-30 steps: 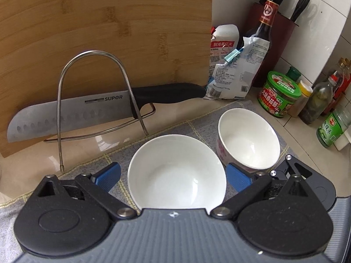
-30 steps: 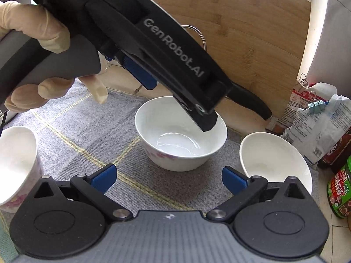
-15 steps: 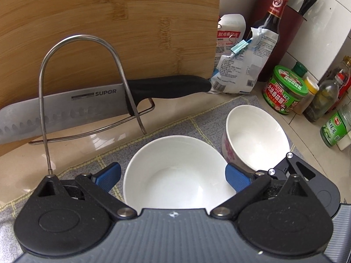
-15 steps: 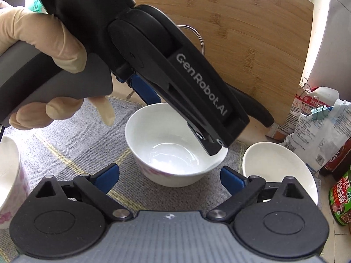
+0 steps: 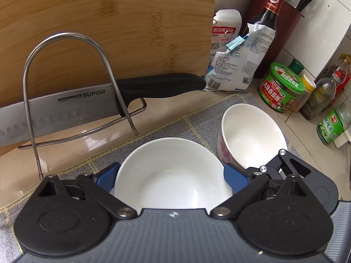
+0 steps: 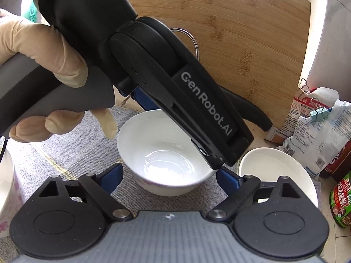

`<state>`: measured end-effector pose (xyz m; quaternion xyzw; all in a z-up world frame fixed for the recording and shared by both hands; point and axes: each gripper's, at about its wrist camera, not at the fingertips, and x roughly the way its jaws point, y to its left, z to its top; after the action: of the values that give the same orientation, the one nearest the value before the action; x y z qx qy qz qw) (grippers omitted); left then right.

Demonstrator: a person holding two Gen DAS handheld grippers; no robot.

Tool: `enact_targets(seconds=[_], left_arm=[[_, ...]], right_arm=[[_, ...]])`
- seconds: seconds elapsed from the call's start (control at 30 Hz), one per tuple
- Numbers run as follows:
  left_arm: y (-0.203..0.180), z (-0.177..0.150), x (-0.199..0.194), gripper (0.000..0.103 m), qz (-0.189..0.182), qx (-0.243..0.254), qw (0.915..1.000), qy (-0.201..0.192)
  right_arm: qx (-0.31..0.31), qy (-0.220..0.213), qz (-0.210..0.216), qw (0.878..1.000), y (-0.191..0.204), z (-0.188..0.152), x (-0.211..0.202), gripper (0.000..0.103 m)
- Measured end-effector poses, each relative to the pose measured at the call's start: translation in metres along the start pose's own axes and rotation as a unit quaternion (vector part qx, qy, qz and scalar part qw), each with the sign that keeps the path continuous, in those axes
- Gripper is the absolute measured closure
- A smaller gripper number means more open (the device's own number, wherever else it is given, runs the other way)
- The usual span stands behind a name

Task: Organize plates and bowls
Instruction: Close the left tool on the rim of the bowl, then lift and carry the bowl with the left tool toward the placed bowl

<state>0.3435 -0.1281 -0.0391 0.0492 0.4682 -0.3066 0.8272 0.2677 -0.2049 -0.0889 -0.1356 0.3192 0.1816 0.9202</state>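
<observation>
Three bowls sit on a grey mat (image 5: 193, 118) on the desk (image 5: 296, 127). The middle bowl (image 5: 173, 175) is upright and empty, with a wet sheen inside. The right bowl (image 5: 250, 135), pink flowers on its side, stands just beside it. The left bowl (image 6: 6, 192) is well apart at the left edge, only partly in view.

The left gripper (image 5: 171, 176), held by a gloved hand (image 6: 43, 50), points steeply down over the middle bowl. Its fingers (image 5: 107, 174) straddle that bowl and have just been closing. The blue pads now sit right at the rim on the left and right sides. Whether they press on it I cannot tell.

The right gripper (image 6: 170, 175) is low at the near side of the same bowl. Its fingers (image 6: 111, 175) are apart, though they too have just been closing. The bowl shows between them, with the pads close to its wall and no clear grip. The left gripper's tip hangs over the bowl's right rim, just above the right pad.

On the far side a knife (image 5: 65, 107) lies across a wire rack (image 5: 26, 76). Behind them a bamboo board (image 5: 109, 22) leans upright. At the far right are clipped bags (image 5: 237, 65) and a green jar (image 5: 280, 87).
</observation>
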Motion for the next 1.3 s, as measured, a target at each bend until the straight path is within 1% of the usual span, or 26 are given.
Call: enact_targets(seconds=[0.27,0.57,0.77,1.0,1.3], left_arm=[[0.0006,0.0006,0.0001,0.006,-0.005,0.006,0.9999,0.009],[0.0005,0.0001,-0.0031,0.006,-0.011,0.018,0.9995,0.022],[-0.001,-0.0026,-0.007,0.006,-0.009,0.023,0.9993,0.027],[0.0006,-0.0028,-0.0065,0.006,-0.008,0.021,0.9993,0.028],[0.0007,-0.0034,-0.0096,0.006,-0.015,0.022,0.9994,0.024]], right_arm=[[0.009,-0.001,0.001,1.0,-0.0038,0.0019,0.0004,0.01],[0.005,-0.003,0.008,1.0,-0.0048,0.0006,-0.0057,0.01],[-0.001,-0.002,0.016,1.0,-0.0035,-0.0005,-0.0083,0.01],[-0.011,-0.005,0.018,1.0,-0.0003,0.0005,-0.006,0.01],[0.003,-0.006,0.025,1.0,-0.0063,0.0003,-0.0054,0.009]])
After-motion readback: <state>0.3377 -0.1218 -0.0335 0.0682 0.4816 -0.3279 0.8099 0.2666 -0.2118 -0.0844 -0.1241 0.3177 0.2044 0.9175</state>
